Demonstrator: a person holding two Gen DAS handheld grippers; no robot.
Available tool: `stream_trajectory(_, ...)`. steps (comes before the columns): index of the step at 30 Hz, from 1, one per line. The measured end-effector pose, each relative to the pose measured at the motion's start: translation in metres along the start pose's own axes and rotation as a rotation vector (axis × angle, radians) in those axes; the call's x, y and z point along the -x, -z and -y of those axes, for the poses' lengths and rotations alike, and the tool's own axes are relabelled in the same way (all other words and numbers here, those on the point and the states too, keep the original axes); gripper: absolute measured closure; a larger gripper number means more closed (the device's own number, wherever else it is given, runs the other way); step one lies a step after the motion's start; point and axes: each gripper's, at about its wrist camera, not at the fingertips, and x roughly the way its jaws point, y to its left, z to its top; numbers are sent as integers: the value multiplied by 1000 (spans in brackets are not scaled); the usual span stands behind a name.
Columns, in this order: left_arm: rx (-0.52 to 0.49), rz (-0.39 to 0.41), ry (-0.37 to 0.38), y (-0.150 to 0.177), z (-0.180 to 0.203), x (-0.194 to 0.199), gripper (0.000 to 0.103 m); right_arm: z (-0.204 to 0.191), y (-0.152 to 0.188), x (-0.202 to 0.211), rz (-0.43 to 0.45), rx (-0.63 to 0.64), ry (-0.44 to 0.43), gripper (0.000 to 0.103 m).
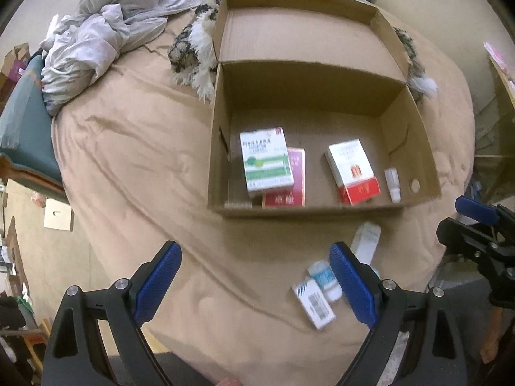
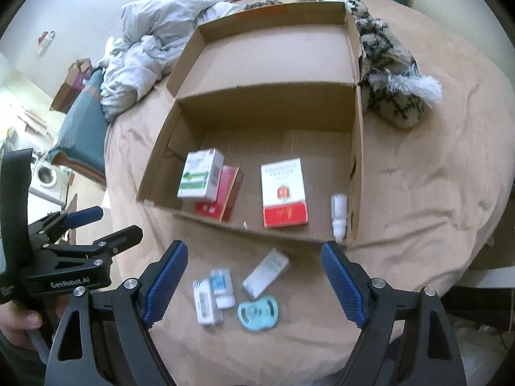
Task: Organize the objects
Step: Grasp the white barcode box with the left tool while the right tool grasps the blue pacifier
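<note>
Both tools are hovering wide open and empty over the tan bedspread (image 2: 418, 193). Just under the right gripper (image 2: 254, 284) are lying a barcode box (image 2: 206, 302), a small blue-label box (image 2: 221, 288), a slim white carton (image 2: 265, 271) and a teal pacifier (image 2: 257, 313). The left gripper (image 1: 254, 284) is hanging beside them. The cardboard box (image 2: 357, 148) ahead is already holding four items. I'd be straddling one carton squarely across its narrow sides before closing.

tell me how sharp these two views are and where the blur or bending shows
Left wrist view: the gripper fingers look crisp, but the small packs on the bedcover smear, and print on the green and white box is unreadable. Right wrist view: the same softness on the teal pacifier and the red and white box. Both views: fisheye bending curves the cardboard box edges, with dark corners around the frame.
</note>
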Motion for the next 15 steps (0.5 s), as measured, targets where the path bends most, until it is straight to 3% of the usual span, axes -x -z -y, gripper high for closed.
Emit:
stream_trajectory(9,-115,-60,-4,31,1,-25,11,17,37,-15,-22,-29,-21,13)
stream_trajectory(15,-157,-67,-35,38,-9,-48,11,32,40,-26,-36,-51,30,13)
